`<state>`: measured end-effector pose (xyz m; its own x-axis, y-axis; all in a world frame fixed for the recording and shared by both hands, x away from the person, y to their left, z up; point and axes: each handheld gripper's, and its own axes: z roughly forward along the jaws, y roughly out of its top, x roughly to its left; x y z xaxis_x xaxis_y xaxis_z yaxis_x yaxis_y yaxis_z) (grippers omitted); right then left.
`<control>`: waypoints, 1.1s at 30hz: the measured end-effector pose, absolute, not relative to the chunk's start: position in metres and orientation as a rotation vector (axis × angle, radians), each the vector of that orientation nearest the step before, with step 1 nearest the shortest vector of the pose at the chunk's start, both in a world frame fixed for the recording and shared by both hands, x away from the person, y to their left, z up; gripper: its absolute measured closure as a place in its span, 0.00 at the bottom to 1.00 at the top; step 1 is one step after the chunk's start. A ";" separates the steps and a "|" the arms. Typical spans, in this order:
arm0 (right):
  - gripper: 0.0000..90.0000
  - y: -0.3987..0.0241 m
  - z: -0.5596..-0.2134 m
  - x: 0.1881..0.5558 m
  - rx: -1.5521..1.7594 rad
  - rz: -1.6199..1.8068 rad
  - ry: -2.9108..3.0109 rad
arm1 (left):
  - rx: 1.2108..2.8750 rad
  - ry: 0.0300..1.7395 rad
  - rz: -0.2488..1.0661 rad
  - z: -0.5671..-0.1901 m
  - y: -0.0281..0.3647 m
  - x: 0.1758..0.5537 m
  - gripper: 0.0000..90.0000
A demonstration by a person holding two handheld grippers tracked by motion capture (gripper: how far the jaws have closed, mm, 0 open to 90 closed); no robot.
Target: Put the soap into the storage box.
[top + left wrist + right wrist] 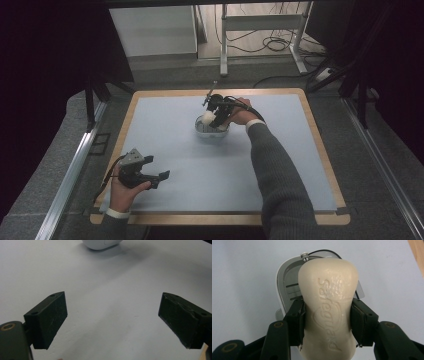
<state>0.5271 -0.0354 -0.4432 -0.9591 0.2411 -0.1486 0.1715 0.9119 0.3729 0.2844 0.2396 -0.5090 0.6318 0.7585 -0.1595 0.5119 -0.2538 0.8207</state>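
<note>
Soap bar (pixel 329 312) over half-hidden dish (pixel 287 282)

The soap dish (pixel 211 131) sits on the surface (pixel 300 150) toward the far side, near the middle. The right tool (pixel 216 116) hangs right over it, with a bar of soap (pixel 329 307) between its jaws. The left tool (pixel 150 175) rests well apart, at the near left corner.

Grey floor beyond table; white desk frame (pixel 260 30) at far wall, cables (pixel 272 45) coiled beneath; dark surrounds.
</note>
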 end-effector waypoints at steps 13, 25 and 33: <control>0.44 -0.037 -0.444 0.528 0.455 0.602 2.897 | 1.930 1.002 0.332 -0.509 0.240 0.285 0.10; 0.34 -0.065 -0.422 0.507 0.624 0.913 2.789 | 1.919 1.015 0.329 -0.508 0.241 0.283 0.10; 0.31 -0.096 -0.427 0.482 0.698 1.056 2.703 | 1.917 1.025 0.343 -0.507 0.241 0.279 0.10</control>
<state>0.4819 -0.0964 -0.4271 -0.8791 0.4761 0.0228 0.3654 0.6424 0.6737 0.2790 0.2408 -0.5070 0.6165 0.7708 -0.1604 0.5190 -0.2447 0.8190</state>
